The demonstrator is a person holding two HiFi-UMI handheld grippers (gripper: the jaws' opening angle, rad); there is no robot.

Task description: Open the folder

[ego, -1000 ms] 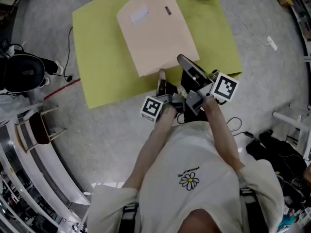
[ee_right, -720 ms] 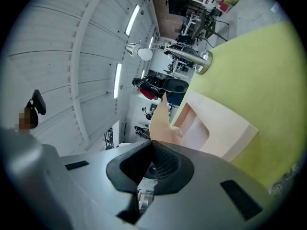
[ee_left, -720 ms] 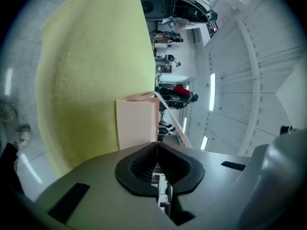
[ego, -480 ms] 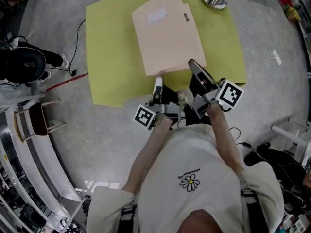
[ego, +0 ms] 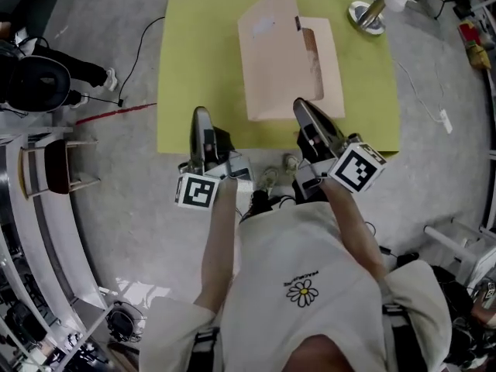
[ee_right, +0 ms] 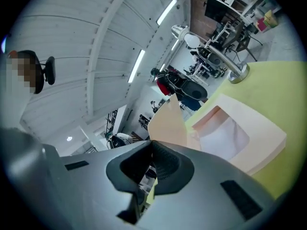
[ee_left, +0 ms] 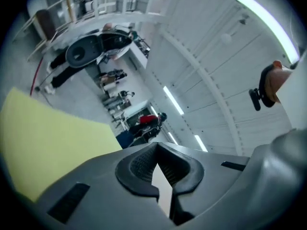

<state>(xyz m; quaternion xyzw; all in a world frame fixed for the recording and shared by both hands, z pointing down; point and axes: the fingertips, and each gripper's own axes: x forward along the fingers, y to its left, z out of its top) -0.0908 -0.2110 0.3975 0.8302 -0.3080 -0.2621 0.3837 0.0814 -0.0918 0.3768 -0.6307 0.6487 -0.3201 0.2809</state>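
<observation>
Counting from me outward: two grippers, one folder, one table, one lamp.

The left gripper [ego: 200, 115] has its jaws shut on nothing. It hangs over the table's near edge, well off at 9 o'clock from the folder. The right gripper [ego: 299, 105] is clamped shut too, and its own view looks like it's pinching the near corner of the folder's lifted cover.

The folder [ego: 279, 68] sits at the middle of the yellow table [ego: 194, 60], toward 12 o'clock from both grippers, with the cover tilted up and the tray part [ego: 329, 60] showing at 3 o'clock. Its near edge is close to the table's near edge.

There's lots of bare yellow at 9 o'clock of the folder and a thinner strip at 3. The lamp [ego: 370, 12] stands at the far corner, at 1 o'clock.
</observation>
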